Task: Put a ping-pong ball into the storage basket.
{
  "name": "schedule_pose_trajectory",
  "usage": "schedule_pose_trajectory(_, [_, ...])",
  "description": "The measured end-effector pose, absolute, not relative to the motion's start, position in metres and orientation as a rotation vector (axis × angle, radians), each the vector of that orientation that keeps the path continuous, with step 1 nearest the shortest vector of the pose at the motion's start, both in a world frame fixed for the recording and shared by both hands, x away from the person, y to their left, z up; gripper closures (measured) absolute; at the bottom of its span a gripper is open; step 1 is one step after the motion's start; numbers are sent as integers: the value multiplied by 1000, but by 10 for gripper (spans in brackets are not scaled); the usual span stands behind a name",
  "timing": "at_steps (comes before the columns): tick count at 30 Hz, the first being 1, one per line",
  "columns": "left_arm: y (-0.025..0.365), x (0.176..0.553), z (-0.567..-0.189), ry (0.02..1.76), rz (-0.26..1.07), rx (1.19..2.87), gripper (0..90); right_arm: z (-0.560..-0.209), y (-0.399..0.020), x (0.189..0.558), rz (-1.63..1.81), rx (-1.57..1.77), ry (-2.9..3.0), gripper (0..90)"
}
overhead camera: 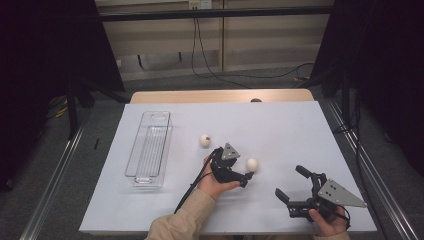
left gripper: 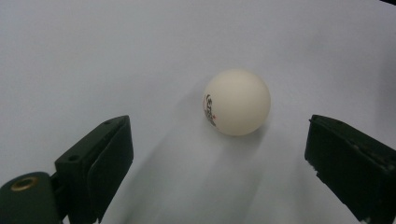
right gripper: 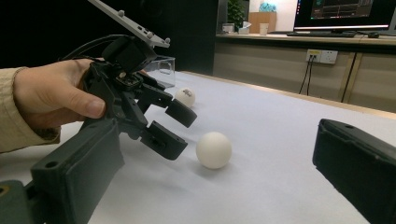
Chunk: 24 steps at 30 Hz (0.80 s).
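Since the ball [left gripper: 237,102] is a small hollow white sphere lying on the white worktop [overhead camera: 280,130] just ahead of the left claw [overhead camera: 249,175], it should be light, smooth and quick to roll; the wide-open, empty jaws should close across its middle. The right claw [overhead camera: 289,184] rests apart, open and empty.

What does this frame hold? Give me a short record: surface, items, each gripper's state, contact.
surface: white sheet over a wooden table
near ball: white ball just ahead of the left gripper, fingers open, not touching it
far ball: second ball lying free
container: clear bin at left, nothing visible inside
right gripper: right gripper open, holding nothing
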<state>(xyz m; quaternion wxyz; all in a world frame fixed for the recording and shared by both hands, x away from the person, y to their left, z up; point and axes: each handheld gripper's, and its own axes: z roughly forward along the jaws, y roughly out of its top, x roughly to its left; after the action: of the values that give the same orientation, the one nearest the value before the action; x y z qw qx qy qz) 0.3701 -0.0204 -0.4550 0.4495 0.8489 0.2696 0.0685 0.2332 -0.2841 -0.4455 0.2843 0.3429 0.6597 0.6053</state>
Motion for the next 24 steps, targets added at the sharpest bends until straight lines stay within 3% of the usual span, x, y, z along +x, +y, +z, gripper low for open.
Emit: schedule_pose_trajectory(24, [-30,373,-455,656,171,2108,94,-446,-285,233,1619,916,1765,6])
